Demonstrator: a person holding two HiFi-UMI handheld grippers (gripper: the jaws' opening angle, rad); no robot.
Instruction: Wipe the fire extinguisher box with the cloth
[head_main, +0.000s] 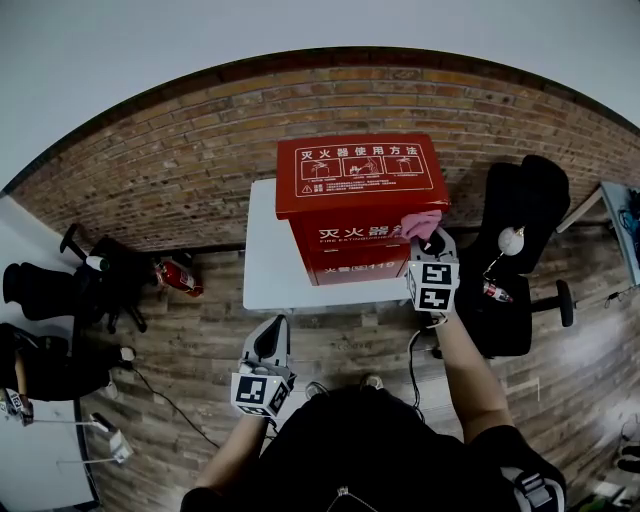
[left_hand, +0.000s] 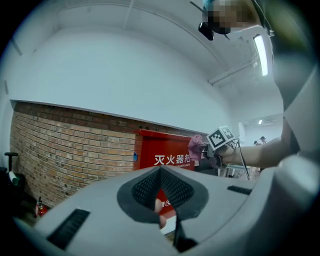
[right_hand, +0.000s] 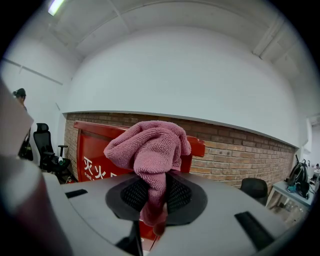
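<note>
A red fire extinguisher box (head_main: 360, 205) with white print stands on a white table (head_main: 265, 265) against the brick wall. My right gripper (head_main: 428, 238) is shut on a bunched pink cloth (head_main: 422, 223), held at the box's front right top corner. In the right gripper view the cloth (right_hand: 150, 150) rises from between the jaws in front of the box (right_hand: 97, 155). My left gripper (head_main: 270, 345) hangs low before the table's front edge, jaws shut with nothing in them. The left gripper view shows the box (left_hand: 162, 152) and the cloth (left_hand: 196, 146) beyond.
A black office chair (head_main: 515, 250) stands right of the table. A small red extinguisher (head_main: 178, 275) lies on the wooden floor to the left, beside another dark chair (head_main: 85, 285). A desk corner (head_main: 620, 215) shows at far right. Cables trail on the floor.
</note>
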